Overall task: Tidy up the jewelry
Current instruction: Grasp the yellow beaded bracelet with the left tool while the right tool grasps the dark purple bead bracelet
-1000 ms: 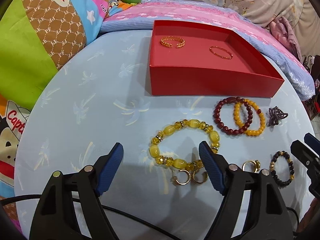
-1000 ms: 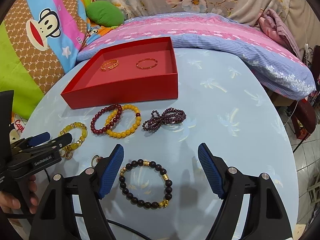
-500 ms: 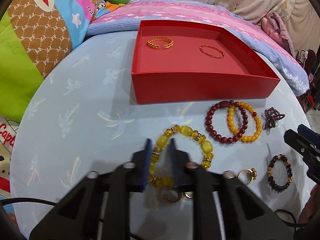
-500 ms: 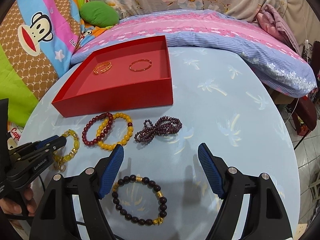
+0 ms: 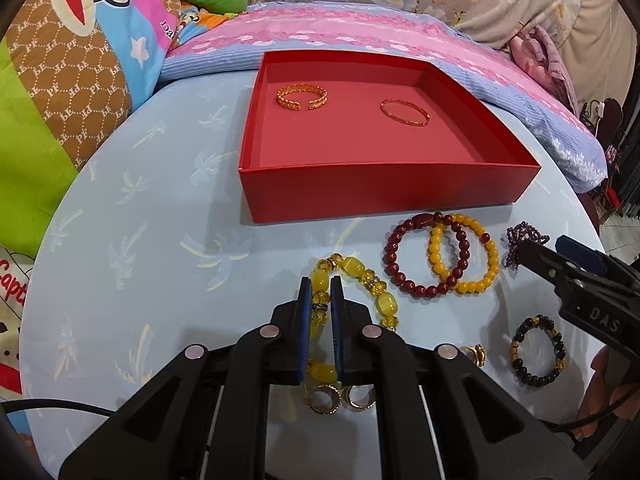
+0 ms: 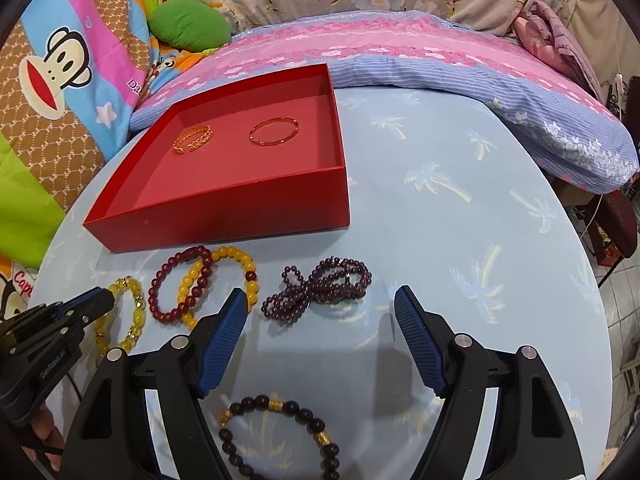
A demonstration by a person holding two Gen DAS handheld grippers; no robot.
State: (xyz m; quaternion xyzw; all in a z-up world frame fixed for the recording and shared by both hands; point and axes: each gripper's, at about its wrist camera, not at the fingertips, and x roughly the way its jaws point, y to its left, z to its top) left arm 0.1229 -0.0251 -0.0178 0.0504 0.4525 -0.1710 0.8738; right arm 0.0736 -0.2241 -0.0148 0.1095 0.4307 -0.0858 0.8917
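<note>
Jewelry lies mostly unsorted on a round counter (image 5: 140, 240) draped in pale blue palm-print cloth: only a gold openwork cuff (image 5: 302, 97) and a thin gold bangle (image 5: 405, 112) rest in the shallow red cardboard tray (image 5: 380, 196). Left gripper (image 5: 320, 284) fingers are clamped on the glossy yellow bead bracelet (image 5: 362, 280), low on the cloth near the tray's front wall. Right gripper (image 6: 320, 312) fingers stand apart, empty, near a tangled purple bead strand (image 6: 320, 284). Dark red (image 5: 416, 256), amber (image 5: 466, 258) and black-and-gold (image 5: 538, 350) bead bracelets and several gold rings (image 5: 340, 398) await sorting
</note>
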